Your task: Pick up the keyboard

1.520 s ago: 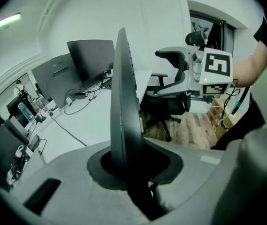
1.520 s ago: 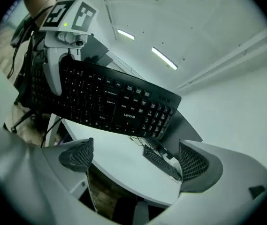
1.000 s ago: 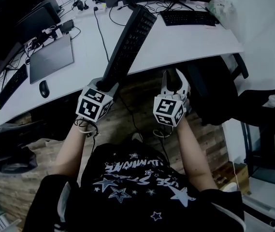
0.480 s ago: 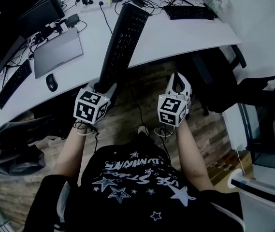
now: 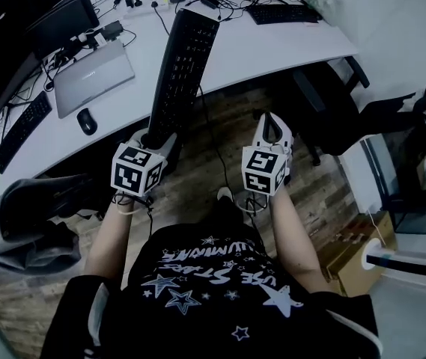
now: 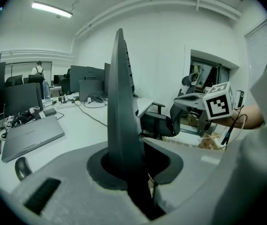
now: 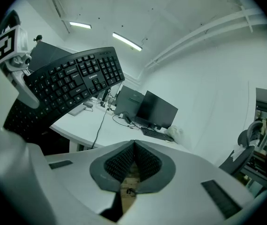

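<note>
A long black keyboard (image 5: 183, 66) is lifted off the white desk (image 5: 272, 47) and tilts up and away from me. My left gripper (image 5: 159, 137) is shut on its near end. In the left gripper view the keyboard (image 6: 121, 102) stands edge-on, rising out of the closed jaws of the left gripper (image 6: 127, 153). My right gripper (image 5: 272, 123) hovers to the right of the keyboard over the wooden floor, shut on nothing. In the right gripper view the right gripper (image 7: 133, 151) shows its ribbed pads pressed together, and the keyboard (image 7: 74, 83) hangs at the upper left.
A closed laptop (image 5: 94, 77), a mouse (image 5: 87, 121) and a second keyboard (image 5: 284, 13) lie on the desk, with cables and monitors behind. A third keyboard (image 5: 20, 123) lies at the far left. An office chair (image 5: 325, 114) stands on the right, a grey garment (image 5: 18, 223) on the left.
The right gripper's jaws, open a second ago, have closed with nothing in them. Both hands and the held keyboard have drawn back from the desk, with more floor showing beneath them.
</note>
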Demonstrator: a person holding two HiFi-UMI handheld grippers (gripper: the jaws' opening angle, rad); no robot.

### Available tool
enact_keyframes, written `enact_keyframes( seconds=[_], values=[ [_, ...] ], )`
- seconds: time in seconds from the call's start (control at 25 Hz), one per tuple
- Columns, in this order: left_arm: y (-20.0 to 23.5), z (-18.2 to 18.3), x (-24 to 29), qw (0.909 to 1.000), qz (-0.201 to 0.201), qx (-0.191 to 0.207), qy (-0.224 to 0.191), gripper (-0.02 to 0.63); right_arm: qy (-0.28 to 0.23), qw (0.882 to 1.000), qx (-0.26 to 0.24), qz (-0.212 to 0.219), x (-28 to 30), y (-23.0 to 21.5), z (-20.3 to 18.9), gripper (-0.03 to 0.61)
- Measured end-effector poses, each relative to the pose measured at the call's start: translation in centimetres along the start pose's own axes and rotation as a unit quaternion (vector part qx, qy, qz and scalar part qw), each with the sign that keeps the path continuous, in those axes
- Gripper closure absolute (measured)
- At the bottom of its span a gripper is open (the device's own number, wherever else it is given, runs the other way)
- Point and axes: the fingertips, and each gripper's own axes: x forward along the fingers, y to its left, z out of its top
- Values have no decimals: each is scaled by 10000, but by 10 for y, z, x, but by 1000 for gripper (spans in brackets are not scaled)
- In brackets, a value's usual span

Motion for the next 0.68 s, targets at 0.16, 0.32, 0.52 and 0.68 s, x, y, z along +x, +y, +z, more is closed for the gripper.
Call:
enact_keyframes(
  seconds=[0.16, 0.32, 0.52, 0.68],
  values=[
    [-12, -14, -24, 9999, -141, -33, -86, 523, 53, 10000, 37, -13, -33, 17, -4, 572],
    [-27, -30, -46, 9994, -311, -109, -140, 523, 137, 9998, 145, -50, -67, 35, -15, 572],
    [-43, -48, -71, 9984, -525, -161, -153, 523, 270, 9994, 202, -72, -98, 53, -29, 572],
    [-51, -61, -91, 9978, -614, -159, -203, 523, 283, 9992, 240, -143, -121, 61, -34, 572]
  ],
)
